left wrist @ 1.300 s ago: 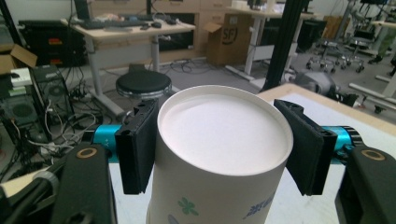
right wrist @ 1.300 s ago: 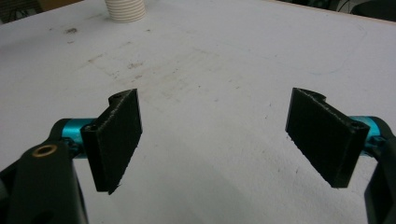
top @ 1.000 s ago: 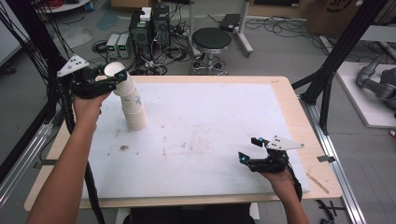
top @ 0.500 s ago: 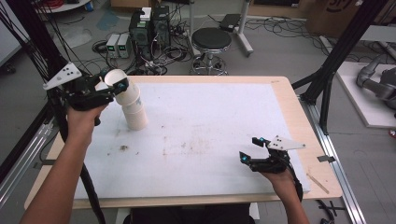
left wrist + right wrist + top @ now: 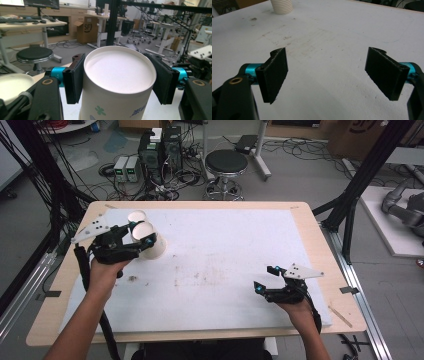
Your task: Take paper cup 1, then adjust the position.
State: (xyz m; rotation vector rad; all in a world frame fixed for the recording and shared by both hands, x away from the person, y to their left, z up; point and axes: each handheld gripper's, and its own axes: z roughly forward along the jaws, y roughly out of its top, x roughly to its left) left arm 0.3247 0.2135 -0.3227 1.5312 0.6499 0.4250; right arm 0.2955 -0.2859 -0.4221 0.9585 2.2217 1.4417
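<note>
Paper cup lifted over the table's left part, lying tilted, mouth toward the person, base away, left gripper pinching its rim, forearm reaching forward, right gripper resting low, jaws spread wide, nothing between.

On the table, the left claw is sitting at the far left, gripping a paper cup just before the cup stack, while the right claw is hovering well apart, near the right front.
</note>
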